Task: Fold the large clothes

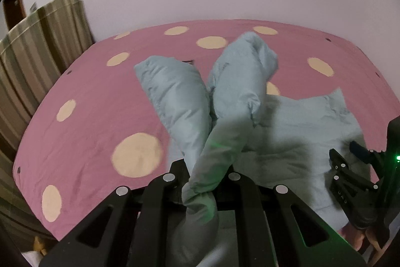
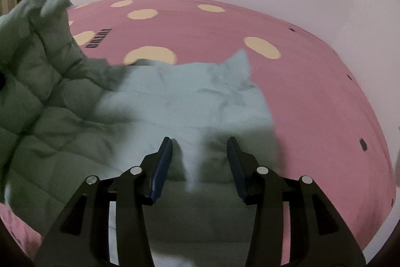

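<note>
- A pale blue puffer jacket [image 1: 295, 131] is being folded on a bed covered by a pink spotted sheet [image 1: 100, 96]; most of the jacket's body is lying flat on the sheet, toward the near edge of the bed.
- A bunched fold of the jacket is being gripped by the left gripper [image 1: 202, 179], its jaws clenched tight on the fabric, and two padded sections, probably sleeves, are being lifted up above the sheet.
- The lifted part is being held high, it seems, so that it can be carried across the flat body without dragging.
- The right gripper [image 2: 200, 164] is being held just above the jacket's flat panel [image 2: 200, 96], with its jaws released; nothing is being pressed by the blue pads [image 2: 162, 167], and only cloth lying below is being seen through the gap.
- From the left wrist view, the right gripper is being seen at the far right, over the jacket's edge.
- The flat panel is being left spread, likely as the base for the fold.
- A striped curtain [image 1: 37, 46] is being glimpsed at the left.
- The fold is being judged as part-way done.
</note>
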